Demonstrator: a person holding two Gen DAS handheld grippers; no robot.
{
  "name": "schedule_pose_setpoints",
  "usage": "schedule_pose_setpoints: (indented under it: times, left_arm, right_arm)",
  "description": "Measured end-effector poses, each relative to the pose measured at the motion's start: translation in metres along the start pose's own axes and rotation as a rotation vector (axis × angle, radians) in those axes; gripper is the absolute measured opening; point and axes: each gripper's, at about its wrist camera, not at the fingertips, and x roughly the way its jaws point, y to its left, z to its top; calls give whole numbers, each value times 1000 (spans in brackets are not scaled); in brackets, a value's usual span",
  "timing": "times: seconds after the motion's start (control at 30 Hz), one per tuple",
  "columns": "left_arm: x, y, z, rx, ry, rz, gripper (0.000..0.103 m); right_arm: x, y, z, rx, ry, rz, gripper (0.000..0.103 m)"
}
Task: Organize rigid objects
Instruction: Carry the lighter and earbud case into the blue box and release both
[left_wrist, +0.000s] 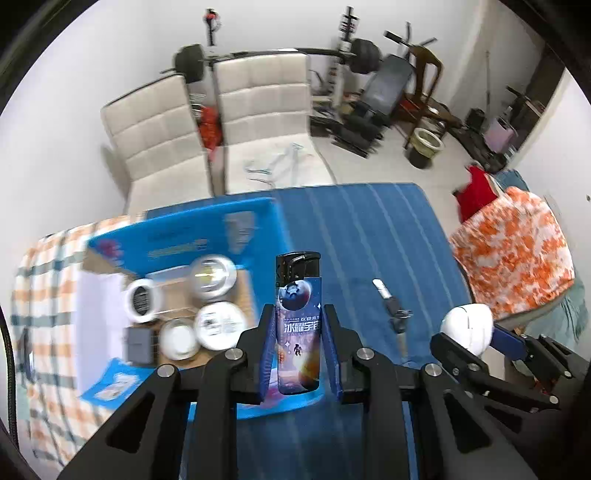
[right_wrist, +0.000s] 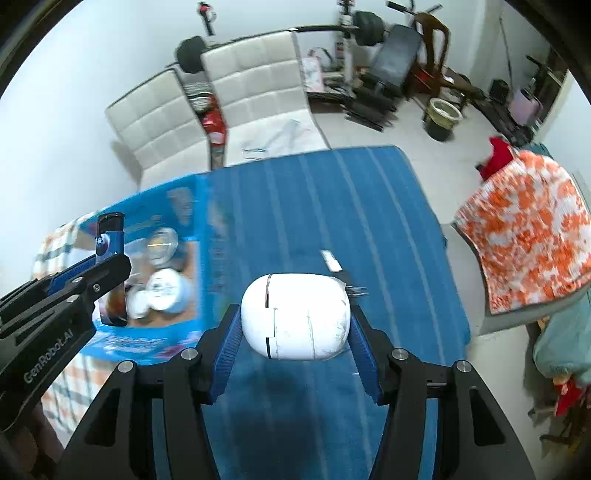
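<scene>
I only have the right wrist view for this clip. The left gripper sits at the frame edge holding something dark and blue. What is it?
Observer: A lighter, upright between the left gripper pads.
Operator: What's in the box besides round lids?
Observer: A small grey block beside the white jars in the blue box.
Operator: Is the right gripper's load fully seated?
Observer: The white egg-shaped case sticks out past the right gripper fingertips.

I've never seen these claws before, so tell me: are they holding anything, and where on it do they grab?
Left gripper pinches a lighter by its lower body, upright. Right gripper clamps a white egg-shaped device across its two ends.
</scene>
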Motion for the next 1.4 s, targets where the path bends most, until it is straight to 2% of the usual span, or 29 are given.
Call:
schedule_pose_setpoints:
  times: [0.17,0.33,0.6,0.7,0.8,0.9,1.1,1.23,1.4]
  left_arm:
    - [-40,47,-11,-47,-44,51,21]
    - [-74,85,-19,-98,-82,77,21]
    - [-88,123,-20,-150,-94,79,21]
    - [-71,143,-18,-171,-48,46,21]
    - [-28,166,-18,-204,65,-9,21]
    - [22,187,-24,-246,168,-18,21]
    - [114,199,-54,-318,395,-117,21]
    - [141,199,-65,-343,457,-138,21]
    - [149,203,-68,-352,483,-146,22]
  right_arm:
    - [-24,56,-3,-75,-34,48,59]
    - [-37,95,-3,-112,-52,91,59]
    - [-40,132,4,-135,-60,151,59]
    - [-17,141,8,-137,-24,171,59]
    - [30,149,8,-134,68,177,59]
    - [79,157,2,-145,151,149,59]
    - [160,165,-5,-127,297,128,59]
    - [189,168,-6,-115,361,152,59]
    - [214,171,-6,-107,428,169,60]
